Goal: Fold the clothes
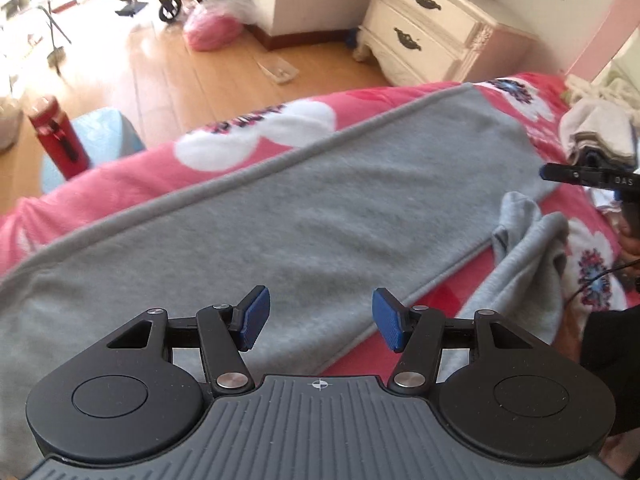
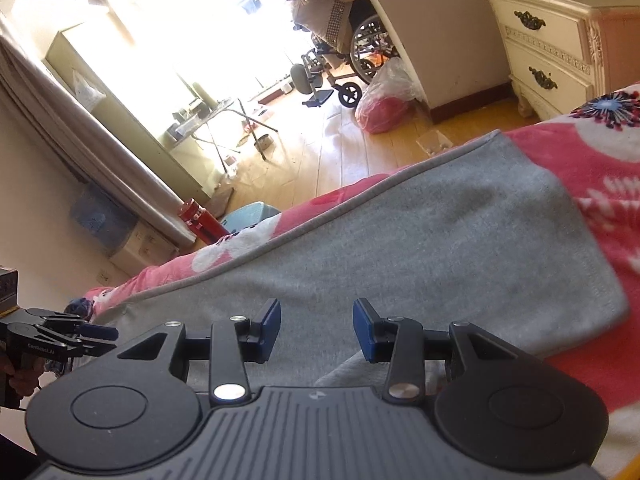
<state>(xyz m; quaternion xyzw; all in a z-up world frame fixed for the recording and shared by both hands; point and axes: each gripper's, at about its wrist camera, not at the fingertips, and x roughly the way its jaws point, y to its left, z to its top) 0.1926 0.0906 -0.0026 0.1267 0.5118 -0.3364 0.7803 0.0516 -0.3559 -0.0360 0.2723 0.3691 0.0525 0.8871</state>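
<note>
A grey fleece garment (image 1: 304, 216) lies spread flat along a pink flowered bedspread (image 1: 132, 176), with a crumpled part (image 1: 532, 240) at its right side. My left gripper (image 1: 318, 322) hovers over the garment's near edge, its blue pads apart and nothing between them. My right gripper (image 2: 316, 330) hangs above the same grey garment (image 2: 420, 248), pads apart and empty too. The right gripper's body (image 1: 588, 176) shows at the right edge of the left wrist view, and the left gripper (image 2: 96, 334) at the left edge of the right wrist view.
A cream nightstand (image 1: 428, 20) stands beyond the bed on a wooden floor (image 1: 160, 68). A red bottle (image 1: 58, 136) and a pale blue stool (image 1: 100, 136) stand beside the bed. A pile of light clothes (image 1: 596, 132) lies at the right. A wheelchair (image 2: 352, 60) and a pink bag (image 2: 384, 108) are further off.
</note>
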